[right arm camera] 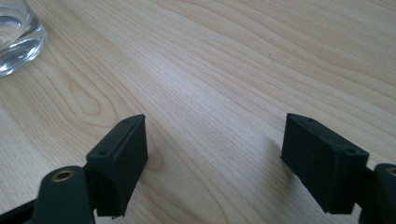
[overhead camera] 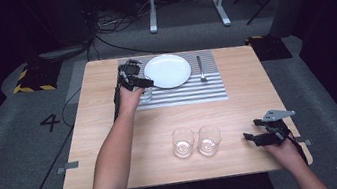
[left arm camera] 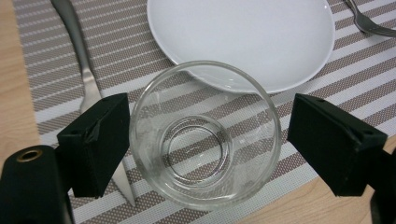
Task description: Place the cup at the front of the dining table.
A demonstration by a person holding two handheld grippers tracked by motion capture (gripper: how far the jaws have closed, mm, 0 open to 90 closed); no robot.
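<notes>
On the striped mat (overhead camera: 191, 91), just left of the plate (overhead camera: 167, 71), the left gripper (left arm camera: 205, 142) stood over a glass (left arm camera: 205, 140) with its jaws spread to either side. The left jaw looked to be touching the wall or nearly so; the right jaw stood clear of it. So the claw was released, not gripping. Whether the glass was being set down or about to be lifted, I could not tell.

Either way, the step seemed to call for jaws kept level and square to the glass. For a lift, both pads should close evenly on the wall below the rim. For a release, the gripper should rise straight up so neither jaw dragged the glass.

Room was tight there. The glass's far rim overlapped the plate's edge in the left gripper view, and a knife (left arm camera: 86, 74) lay on the mat just left of it, its blade passing under the left jaw. A sideways shift risked nudging either one. A fork (overhead camera: 200, 68) lay right of the plate, out of the way.

Near the front edge, two more glasses (overhead camera: 196, 142) stood side by side. The right gripper (overhead camera: 259, 130) hovered right of them, released and empty, over bare table (right arm camera: 243, 70) with free space around it.
</notes>
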